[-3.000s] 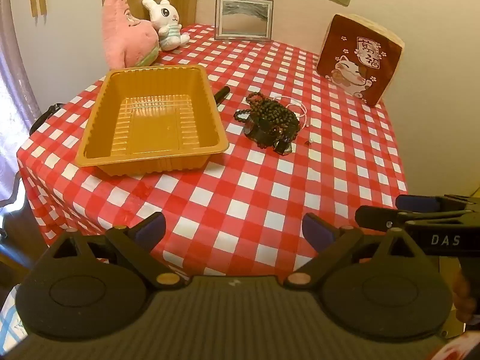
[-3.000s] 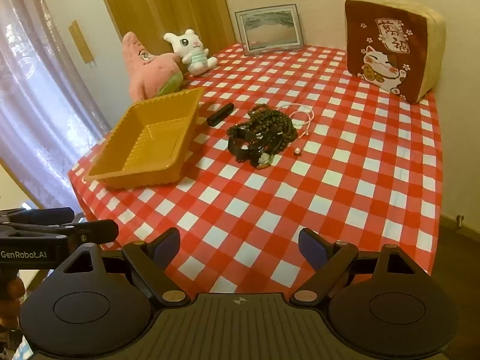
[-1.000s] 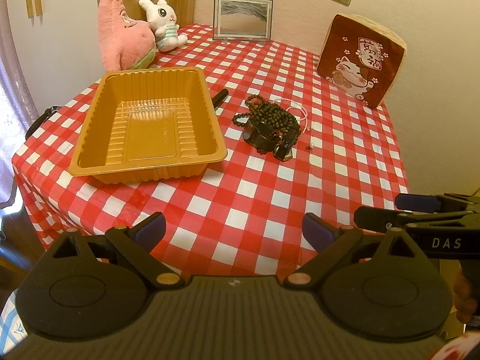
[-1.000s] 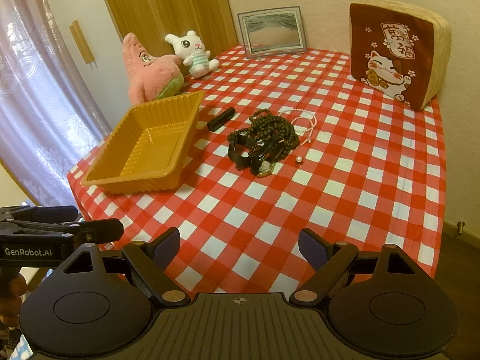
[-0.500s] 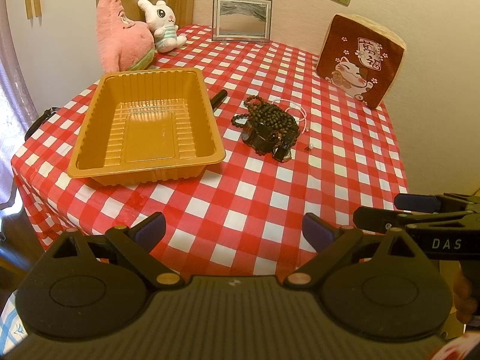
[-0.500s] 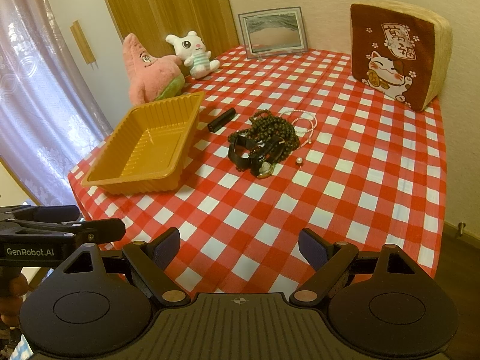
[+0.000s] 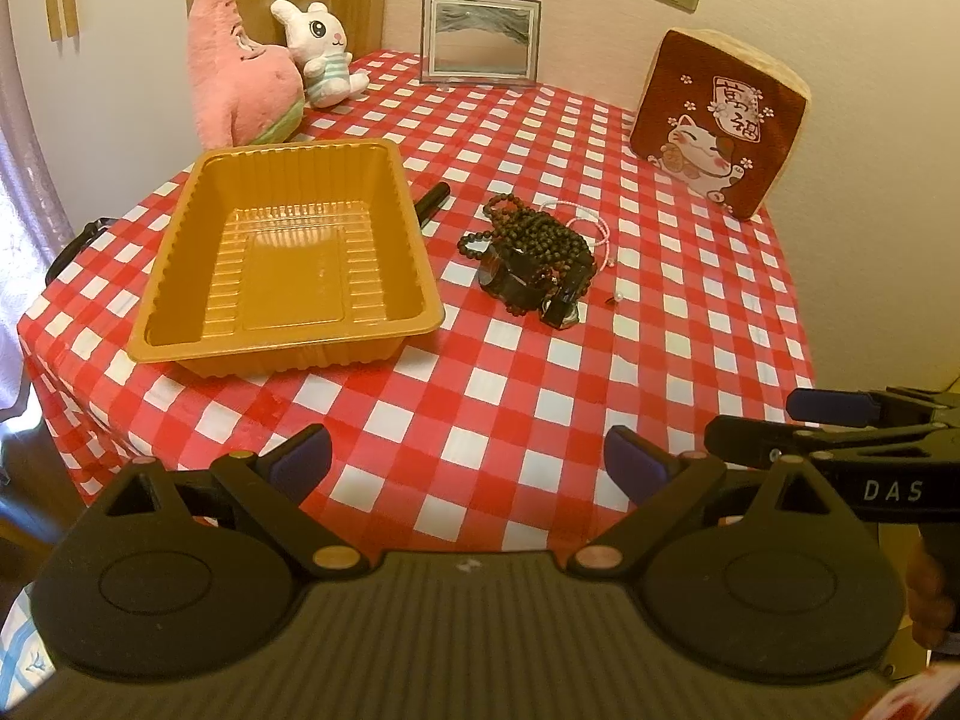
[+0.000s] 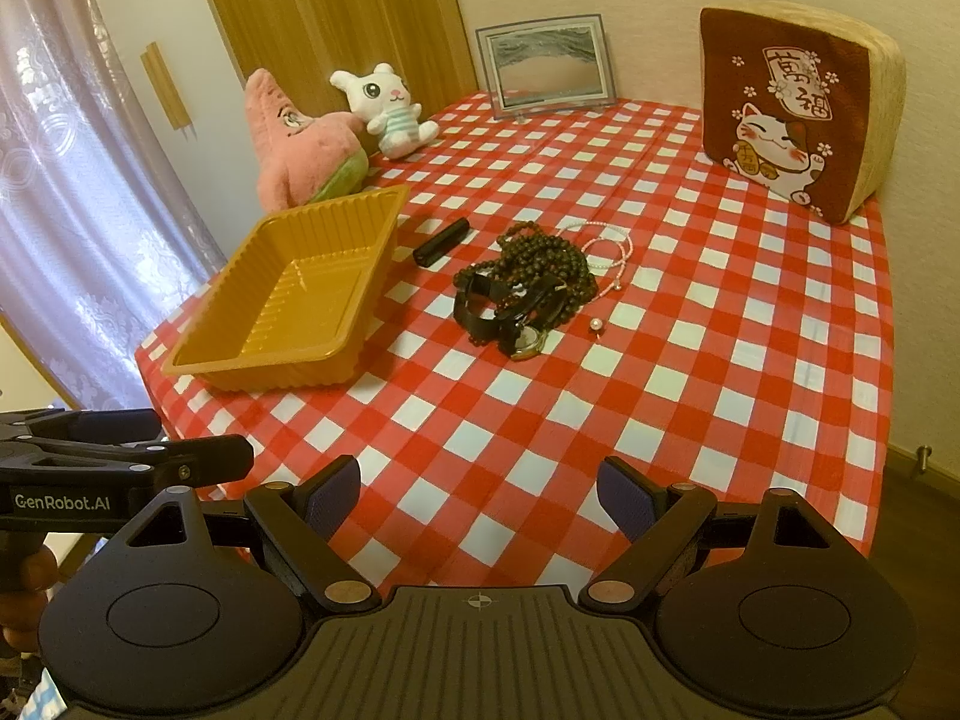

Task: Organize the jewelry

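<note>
Plainly nothing is picked up yet: both the left tool [image 7: 467,459] and right tool [image 8: 479,489] hang released near the table [image 7: 504,396] edge, while the jewelry pile [image 8: 523,289] lies beside the empty tray [image 7: 288,264] meant to receive it.

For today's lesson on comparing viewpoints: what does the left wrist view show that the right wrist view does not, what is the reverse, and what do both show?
Only the left wrist view shows the right gripper, entering open from the right edge. Only the right wrist view shows the left gripper, entering from the left edge, and the watch face. Both show the orange tray, the dark bead pile, the pink bead strand, the black cylinder and the checked tablecloth.
</note>
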`<state>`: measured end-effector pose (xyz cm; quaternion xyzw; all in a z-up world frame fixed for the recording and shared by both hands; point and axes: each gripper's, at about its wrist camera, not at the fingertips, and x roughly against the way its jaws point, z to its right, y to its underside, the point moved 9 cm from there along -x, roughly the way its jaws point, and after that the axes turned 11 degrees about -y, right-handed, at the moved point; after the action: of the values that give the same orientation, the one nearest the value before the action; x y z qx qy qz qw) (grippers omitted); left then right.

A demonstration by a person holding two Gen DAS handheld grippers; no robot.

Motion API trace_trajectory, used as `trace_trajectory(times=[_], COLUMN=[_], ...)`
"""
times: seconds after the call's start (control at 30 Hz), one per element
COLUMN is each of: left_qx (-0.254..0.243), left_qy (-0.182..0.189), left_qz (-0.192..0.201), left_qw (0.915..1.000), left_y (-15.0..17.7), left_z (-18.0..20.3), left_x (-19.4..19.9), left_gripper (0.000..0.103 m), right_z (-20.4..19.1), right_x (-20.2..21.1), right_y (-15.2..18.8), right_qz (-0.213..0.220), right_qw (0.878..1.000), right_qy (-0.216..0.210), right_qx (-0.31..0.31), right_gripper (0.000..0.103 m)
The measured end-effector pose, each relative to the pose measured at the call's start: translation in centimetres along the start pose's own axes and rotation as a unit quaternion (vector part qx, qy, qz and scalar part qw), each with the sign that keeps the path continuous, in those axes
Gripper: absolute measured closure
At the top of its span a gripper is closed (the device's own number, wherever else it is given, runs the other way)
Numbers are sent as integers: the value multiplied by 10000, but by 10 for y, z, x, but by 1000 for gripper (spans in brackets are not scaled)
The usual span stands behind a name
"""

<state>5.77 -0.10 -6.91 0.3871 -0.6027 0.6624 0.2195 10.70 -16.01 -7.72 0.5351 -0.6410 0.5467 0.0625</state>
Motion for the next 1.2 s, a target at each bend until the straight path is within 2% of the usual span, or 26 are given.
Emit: trace_trajectory(times=[0.37, 0.6, 0.67, 0.7, 0.93, 1.2], left_qx=[93, 564, 786, 913, 1799, 2448], left_qy=[27, -61, -190, -255, -908, -1302], left_qz=[-55, 4, 61, 110, 642, 1170], left_qw=[9999, 9984, 9967, 9954, 9774, 9536], left_y=[-8, 0, 2, 2, 4, -1], left_z=[0, -20, -31, -37, -91, -146], left_x=[-14, -16, -24, -28, -55, -76], left_gripper=[6, 6, 8, 12, 17, 19], right_z=[0, 11, 14, 17, 32, 40], right_x=[-2, -12, -17, -18, -39, -68], right_y=[-1, -9, -10, -9, -7, -15], right_qz=[11, 181, 237, 247, 292, 234], right_qw=[10000, 9998, 9997, 9997, 9996, 9997], right_qy=[-4, -48, -37, -11, 20, 73], right_qx=[8, -51, -8, 9, -42, -36], right_gripper=[17, 17, 17, 17, 17, 17])
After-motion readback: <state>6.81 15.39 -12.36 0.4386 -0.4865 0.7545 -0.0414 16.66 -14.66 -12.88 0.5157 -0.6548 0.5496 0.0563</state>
